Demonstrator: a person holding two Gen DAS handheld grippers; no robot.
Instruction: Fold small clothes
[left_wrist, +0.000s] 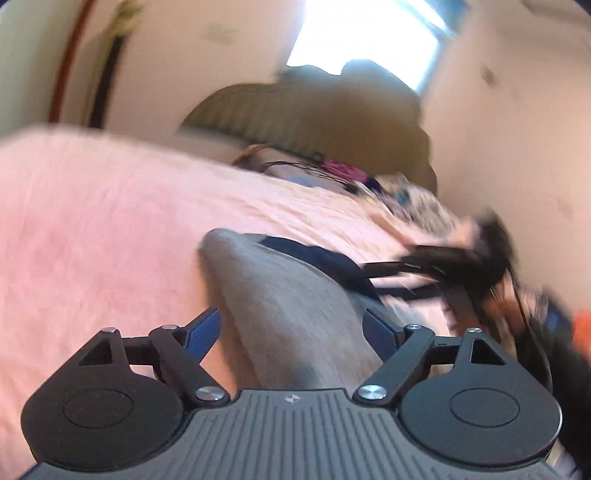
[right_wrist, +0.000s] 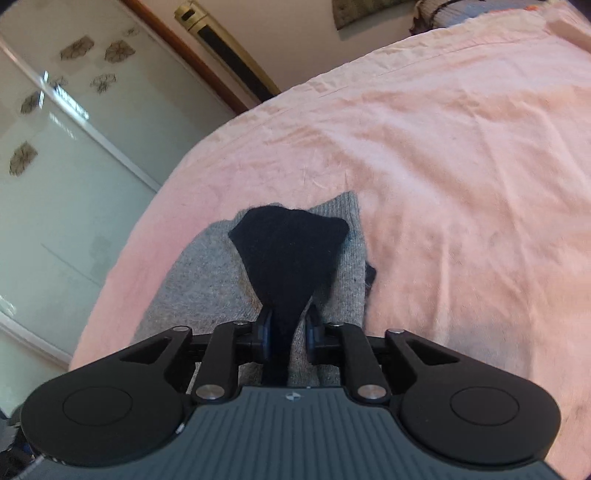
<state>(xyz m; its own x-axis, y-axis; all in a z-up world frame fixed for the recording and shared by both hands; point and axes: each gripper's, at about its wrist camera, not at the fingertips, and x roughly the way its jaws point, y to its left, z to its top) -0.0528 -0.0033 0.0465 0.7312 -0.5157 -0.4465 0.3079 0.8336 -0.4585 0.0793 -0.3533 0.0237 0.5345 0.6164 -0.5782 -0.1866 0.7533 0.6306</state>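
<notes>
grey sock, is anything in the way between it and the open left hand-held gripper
Nothing visible. The grey sock already runs up between the spread fingers of the left hand-held gripper, lying on the pink bedsheet. Its dark end is pinched in the right hand-held gripper, off to the side.

No readable text, labels, brands or nos. in either view. Only mark: small pale emblem, no letters, on ribbed grey body of left gripper (left_wrist: 291, 328), behind the fingers; same emblem on right gripper (right_wrist: 289, 332) body. Left view too blurred for anything else. Flower shapes on glass door (right_wrist: 74, 147), left of right fingers, are decoration, not text.
</notes>
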